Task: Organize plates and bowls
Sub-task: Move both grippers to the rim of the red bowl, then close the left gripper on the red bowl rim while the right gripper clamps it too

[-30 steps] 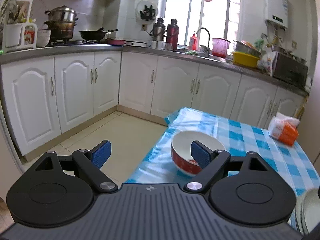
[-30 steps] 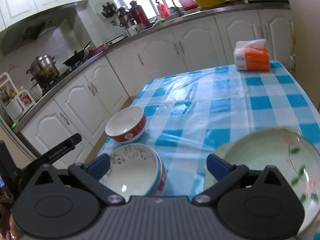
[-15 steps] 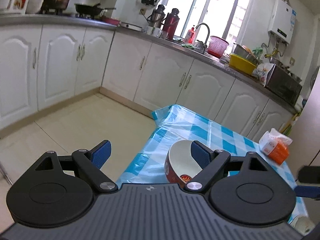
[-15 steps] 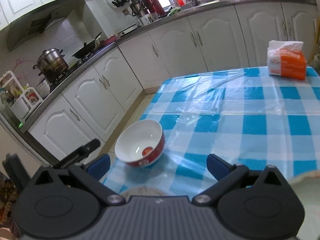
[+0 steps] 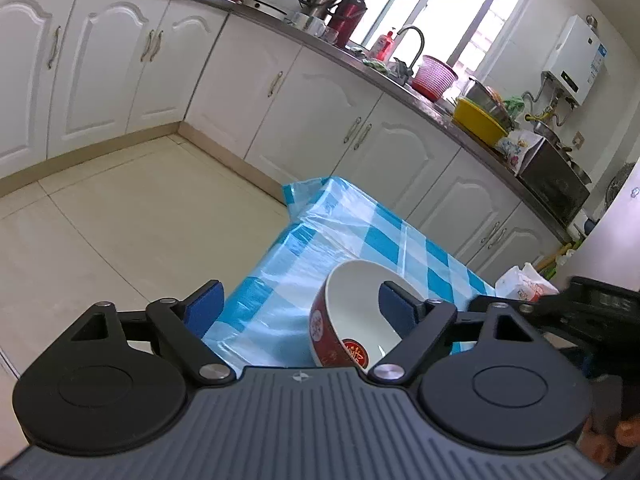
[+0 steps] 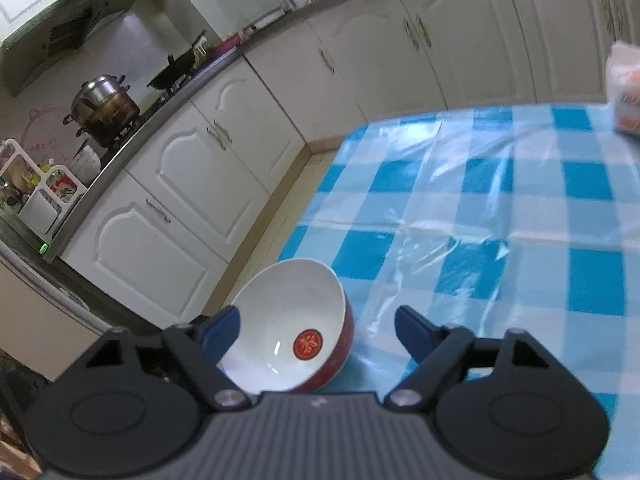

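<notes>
- The red bowl (image 6: 294, 330) with a white inside and a red-and-gold medallion at its bottom sits close to the near left corner of the table (image 6: 500, 216), on the blue-and-white checked cloth under clear plastic.
- Your right gripper (image 6: 318, 330) hangs over that bowl with its jaws closing; the bowl lies between the two blue pads, the left pad (image 6: 222, 330) at or just over the near-left rim, the right pad well clear of the bowl. I cannot tell whether the left pad touches the rim.
- Your left gripper (image 5: 296, 308) stands wide, with nothing gripped. From its camera the same bowl (image 5: 352, 320) shows toward the right pad (image 5: 394, 306), which overlaps the white inside; the left pad hangs beyond the table edge, above the floor.
- In the left wrist view the black body of your other gripper shows at the right edge, just beside the bowl.
- An orange-and-white tissue pack (image 6: 626, 92) rests near the far right of the table, well apart from the bowl.
- White cabinets (image 5: 320, 108) run along the wall behind.
</notes>
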Motion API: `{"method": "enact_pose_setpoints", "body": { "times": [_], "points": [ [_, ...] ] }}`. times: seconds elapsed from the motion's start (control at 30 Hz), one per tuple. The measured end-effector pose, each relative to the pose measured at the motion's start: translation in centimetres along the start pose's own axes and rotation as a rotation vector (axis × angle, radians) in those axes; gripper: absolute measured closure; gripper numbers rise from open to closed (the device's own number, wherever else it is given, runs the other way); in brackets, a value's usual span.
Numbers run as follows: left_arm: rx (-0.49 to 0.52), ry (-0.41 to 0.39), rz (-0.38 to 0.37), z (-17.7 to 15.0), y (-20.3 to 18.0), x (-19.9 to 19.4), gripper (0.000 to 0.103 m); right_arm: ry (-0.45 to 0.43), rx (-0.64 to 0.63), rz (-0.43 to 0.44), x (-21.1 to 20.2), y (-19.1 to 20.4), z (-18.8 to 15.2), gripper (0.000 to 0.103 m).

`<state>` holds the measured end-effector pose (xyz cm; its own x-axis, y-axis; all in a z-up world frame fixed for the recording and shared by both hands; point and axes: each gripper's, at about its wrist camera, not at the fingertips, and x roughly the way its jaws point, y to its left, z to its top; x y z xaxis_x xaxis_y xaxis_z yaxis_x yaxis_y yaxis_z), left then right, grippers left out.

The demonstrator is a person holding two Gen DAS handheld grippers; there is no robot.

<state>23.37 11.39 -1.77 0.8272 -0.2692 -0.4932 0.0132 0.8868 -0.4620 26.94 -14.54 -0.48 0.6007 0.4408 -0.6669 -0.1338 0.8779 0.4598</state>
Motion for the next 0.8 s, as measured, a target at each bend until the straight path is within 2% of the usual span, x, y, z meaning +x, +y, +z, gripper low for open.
{"method": "enact_pose_setpoints", "body": {
  "times": [0.07,0.13,0.37,0.47,0.8],
  "points": [
    [-0.002,0.014,-0.008,-0.1,-0.1,0.3,0.013,0.021,0.017,0.018,0.8,-0.3,0.2,0.035],
    [-0.010,0.029,-0.020,-0.2,-0.3,0.6,0.018,0.041,0.017,0.030,1.5,-0.3,0.4,0.046],
    [-0.019,0.071,-0.049,-0.6,-0.6,1.3,0.046,0.074,0.016,0.023,2.8,-0.5,0.9,0.055],
    [-0.019,0.076,-0.035,-0.5,-0.6,1.3,0.054,0.096,0.029,0.022,3.5,-0.7,1.0,0.060],
    [-0.017,0.085,-0.011,-0.6,-0.6,1.3,0.071,0.119,0.042,0.007,4.7,-1.3,1.2,0.071]
  ]
}}
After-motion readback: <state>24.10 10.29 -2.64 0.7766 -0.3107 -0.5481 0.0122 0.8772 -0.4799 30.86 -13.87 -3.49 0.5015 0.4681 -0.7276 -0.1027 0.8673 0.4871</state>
